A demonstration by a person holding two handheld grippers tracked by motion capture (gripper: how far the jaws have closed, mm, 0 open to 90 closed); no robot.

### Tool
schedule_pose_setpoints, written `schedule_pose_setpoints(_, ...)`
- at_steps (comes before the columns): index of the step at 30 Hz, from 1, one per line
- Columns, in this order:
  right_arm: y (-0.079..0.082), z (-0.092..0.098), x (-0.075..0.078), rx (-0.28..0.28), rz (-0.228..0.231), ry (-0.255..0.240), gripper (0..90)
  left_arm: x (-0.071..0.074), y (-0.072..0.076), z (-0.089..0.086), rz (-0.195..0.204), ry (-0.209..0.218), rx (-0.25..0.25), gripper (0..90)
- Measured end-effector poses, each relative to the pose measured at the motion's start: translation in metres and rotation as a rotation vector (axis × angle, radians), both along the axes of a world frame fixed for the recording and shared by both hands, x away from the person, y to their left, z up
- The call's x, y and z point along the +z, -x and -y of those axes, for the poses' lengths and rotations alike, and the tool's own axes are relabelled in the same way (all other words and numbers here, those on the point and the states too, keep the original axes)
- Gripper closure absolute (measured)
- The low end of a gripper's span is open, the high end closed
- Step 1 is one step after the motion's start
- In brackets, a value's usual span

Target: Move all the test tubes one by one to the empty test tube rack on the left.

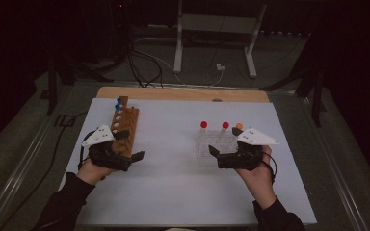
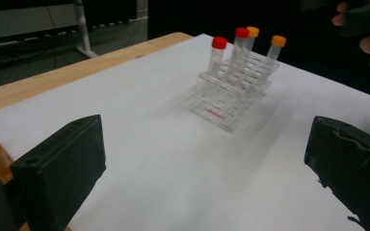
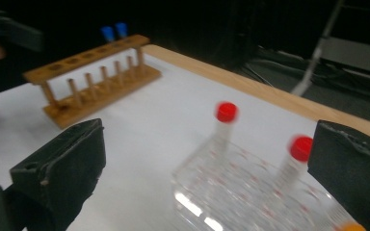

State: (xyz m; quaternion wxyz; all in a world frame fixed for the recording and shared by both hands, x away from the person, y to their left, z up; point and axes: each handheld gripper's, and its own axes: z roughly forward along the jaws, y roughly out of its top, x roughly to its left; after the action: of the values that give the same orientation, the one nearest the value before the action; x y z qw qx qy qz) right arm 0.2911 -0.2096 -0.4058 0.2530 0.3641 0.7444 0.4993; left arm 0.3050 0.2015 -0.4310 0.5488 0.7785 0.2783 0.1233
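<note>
On the white counter (image 1: 173,183), my left gripper (image 1: 125,155) by the wooden rack (image 1: 125,126) and right gripper (image 1: 221,155) by the clear rack (image 1: 214,143) hold fingers spread, empty; its tubes blur close up.

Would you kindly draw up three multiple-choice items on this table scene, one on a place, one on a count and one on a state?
1. Where does the wooden rack stand?
A. on the table's left side, by the left gripper
B. at the table's right edge
C. on the floor

2. How many orange-capped tubes stand in the clear rack?
A. none
B. two
C. five

3. How are the right gripper's jaws?
A. shut on a tube
B. shut on nothing
C. open, holding nothing

Key: 1 A, the high view shows it beside the left gripper; 2 B, the left gripper view shows two orange caps; 3 C, the right gripper view shows its jaws wide apart.
</note>
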Motion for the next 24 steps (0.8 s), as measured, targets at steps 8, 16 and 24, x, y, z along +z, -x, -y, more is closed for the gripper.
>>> schedule_pose_setpoints(8, -0.001, 0.026, -0.011, -0.082, -0.033, 0.014, 0.0, -0.005, 0.009, 0.008, -0.008, -0.003, -0.042, 1.7)
schedule_pose_setpoints(16, -0.004, 0.045, -0.027, -0.157, -0.072, 0.032, 3.4, -0.009, 0.010, 0.010, -0.018, -0.004, -0.051, 1.7)
schedule_pose_setpoints(24, -0.010, 0.052, -0.040, -0.214, -0.134, 0.066, 16.4, -0.011, 0.010, 0.010, -0.020, -0.002, -0.058, 1.7)
